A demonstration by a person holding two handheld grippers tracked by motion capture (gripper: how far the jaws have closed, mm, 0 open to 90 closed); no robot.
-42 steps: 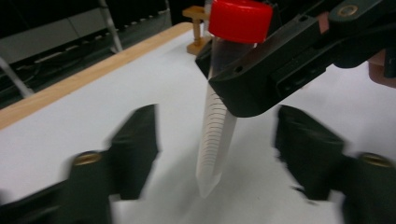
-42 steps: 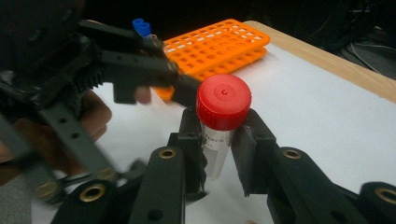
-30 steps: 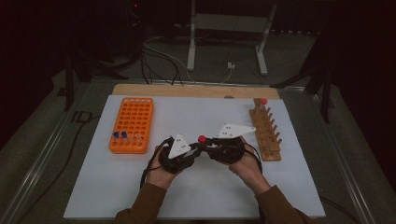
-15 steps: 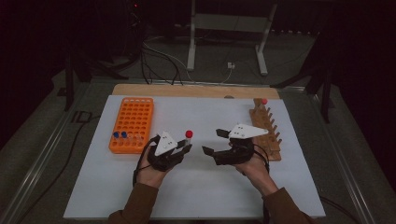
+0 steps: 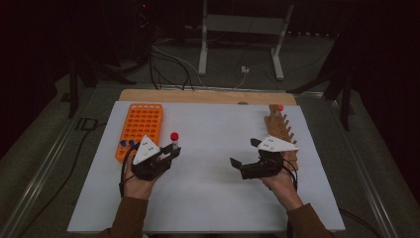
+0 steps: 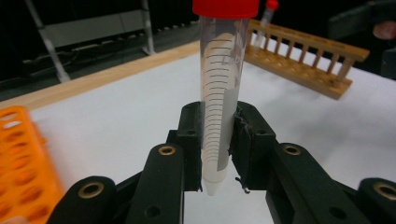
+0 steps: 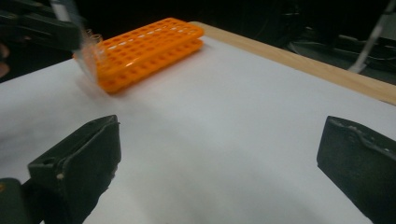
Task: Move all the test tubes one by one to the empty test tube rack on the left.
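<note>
While the orange rack (image 5: 140, 128) at far left waits with two blue-capped tubes (image 5: 127, 143), your left gripper (image 5: 171, 151) clamps the red-capped tube (image 6: 219, 98) upright beside it, not yet seated; your right gripper (image 5: 243, 152), jaws just opened, is empty near the wooden rack (image 5: 280, 130).
</note>
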